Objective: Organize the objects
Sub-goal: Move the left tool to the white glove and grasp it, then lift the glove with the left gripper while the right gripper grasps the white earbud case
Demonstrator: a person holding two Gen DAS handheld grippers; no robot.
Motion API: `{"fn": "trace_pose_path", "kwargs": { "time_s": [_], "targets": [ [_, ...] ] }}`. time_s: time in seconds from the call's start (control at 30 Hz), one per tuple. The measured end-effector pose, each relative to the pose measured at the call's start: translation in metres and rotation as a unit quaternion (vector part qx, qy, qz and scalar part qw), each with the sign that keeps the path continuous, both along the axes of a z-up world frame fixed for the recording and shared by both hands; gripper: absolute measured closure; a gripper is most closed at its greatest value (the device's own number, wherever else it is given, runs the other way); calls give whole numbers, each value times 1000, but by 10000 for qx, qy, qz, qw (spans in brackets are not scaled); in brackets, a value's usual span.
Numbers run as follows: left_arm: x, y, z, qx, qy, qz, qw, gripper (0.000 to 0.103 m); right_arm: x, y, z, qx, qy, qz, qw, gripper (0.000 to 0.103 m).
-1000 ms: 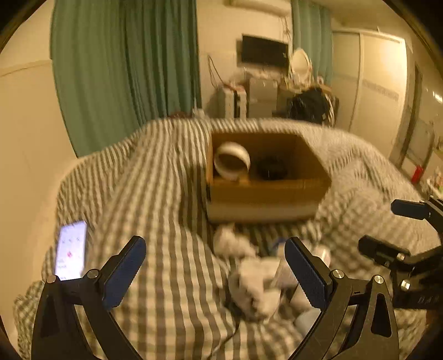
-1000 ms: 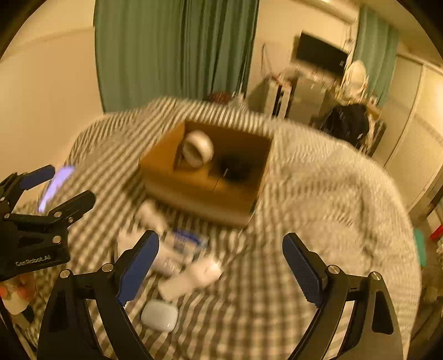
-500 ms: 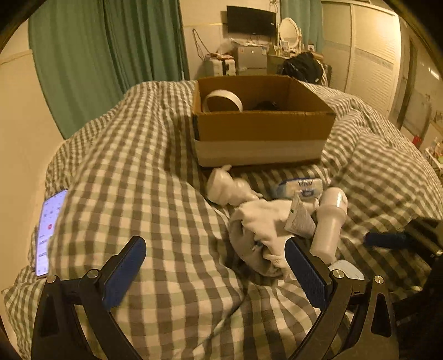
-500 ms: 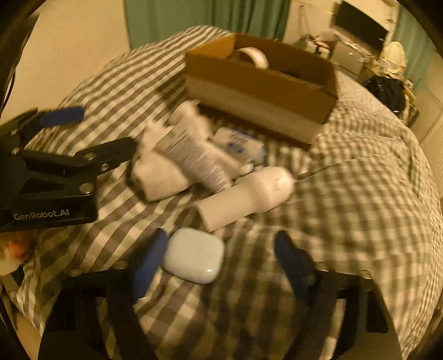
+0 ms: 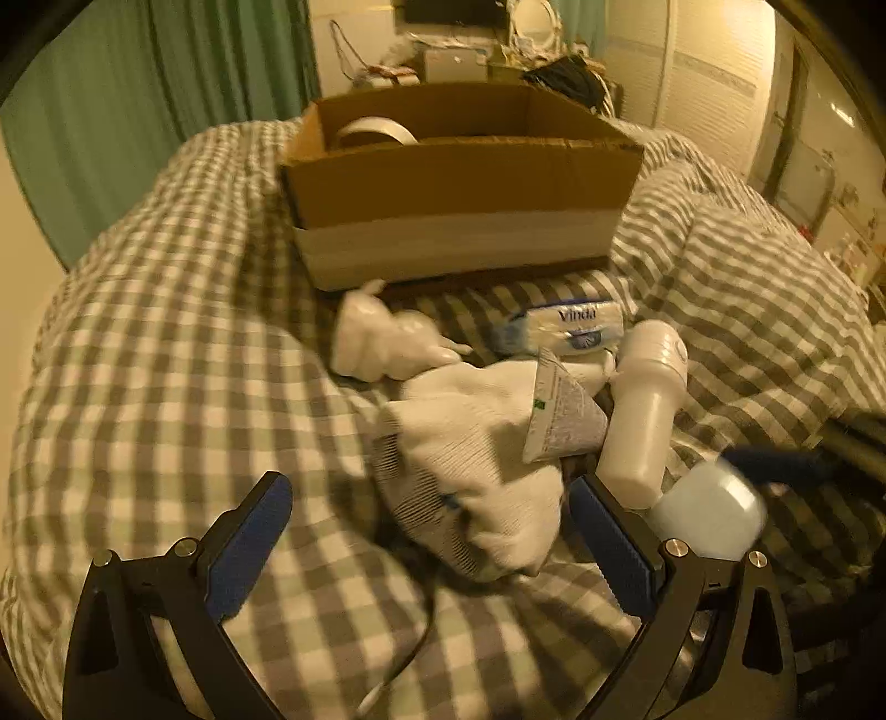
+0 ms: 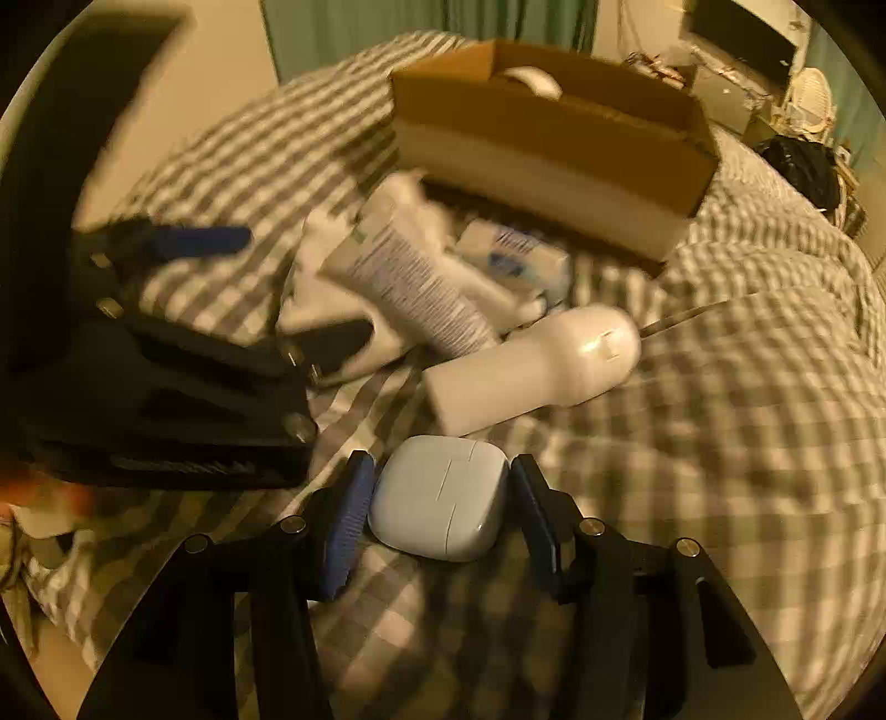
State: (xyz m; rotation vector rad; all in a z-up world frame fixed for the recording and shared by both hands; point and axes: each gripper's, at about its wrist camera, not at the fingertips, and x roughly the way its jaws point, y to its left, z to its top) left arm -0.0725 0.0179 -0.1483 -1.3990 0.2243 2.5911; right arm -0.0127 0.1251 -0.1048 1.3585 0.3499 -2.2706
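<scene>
A pile of objects lies on the checked bedspread in front of a cardboard box [image 5: 459,205] [image 6: 554,149]. My right gripper [image 6: 440,507] straddles a white earbud case [image 6: 440,498] [image 5: 709,512], with both pads close beside it; contact is unclear. My left gripper [image 5: 429,545] is open, low over a white knitted glove [image 5: 476,443]. A white cylindrical bottle [image 5: 645,410] [image 6: 531,363], a printed tube [image 5: 559,415] [image 6: 410,285], a Vinda tissue pack [image 5: 565,327] and a white figurine [image 5: 387,340] lie around the glove. A white tape roll [image 5: 371,130] is in the box.
The bedspread [image 5: 166,360] covers the whole bed and bulges at the left. Green curtains [image 5: 166,83] hang behind. A cluttered desk [image 5: 459,50] and a wardrobe [image 5: 709,72] stand at the back. A thin cable [image 5: 410,653] runs under the glove.
Both grippers have dropped and moved in toward the pile. My right gripper has narrowed around the earbud case. My left gripper stays open, now closer to the glove.
</scene>
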Motion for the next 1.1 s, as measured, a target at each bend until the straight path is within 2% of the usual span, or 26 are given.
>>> {"fn": "trace_pose_path", "kwargs": {
  "time_s": [0.07, 0.13, 0.17, 0.2, 0.3, 0.4, 0.5, 0.63, 0.77, 0.8, 0.87, 0.9, 0.93, 1.1],
  "targets": [
    [-6, 7, -5, 46, -98, -147, 9998, 4, -2, 10, 12, 62, 166, -97, 9998, 52],
    [-9, 14, -8, 110, -146, -281, 9994, 19, -6, 21, 22, 91, 330, -282, 9990, 52],
    [-9, 15, -9, 121, -180, -311, 9993, 33, -7, 23, 26, 54, 358, -347, 9987, 52],
    [-9, 16, -10, 45, -168, -267, 9995, 38, -8, 25, 28, 26, 367, -386, 9986, 52],
    [-8, 10, -8, 119, -183, -178, 9996, 45, -10, 31, 30, -6, 383, -455, 9982, 53],
    [-5, 7, -2, 87, -237, -71, 9997, 47, -8, 28, 28, -31, 364, -434, 9984, 55],
    [2, 8, 9, -24, -221, -2, 9998, 48, -6, 26, 29, -25, 373, -371, 9986, 89],
    [12, 4, 23, 46, -152, 77, 9998, 48, -4, 26, 42, -10, 494, -311, 9983, 89],
    [22, -5, 32, -19, -47, 259, 9997, 49, -5, 24, 39, -97, 382, -277, 9988, 89],
    [24, -9, 35, -7, 1, 310, 9995, 49, -5, 23, 37, -78, 346, -269, 9990, 86],
    [31, -17, 42, 2, 107, 397, 9992, 49, -5, 18, 29, -63, 227, -244, 9994, 71],
    [33, -20, 45, -14, 158, 436, 9989, 49, -6, 17, 25, -89, 155, -230, 9996, 58],
    [36, -24, 48, -46, 213, 477, 9986, 49, -8, 14, 20, -131, 53, -222, 9997, 52],
    [35, -33, 51, 3, 269, 589, 9979, 49, -11, -1, -9, 304, -144, -194, 9992, 52]
  ]
}}
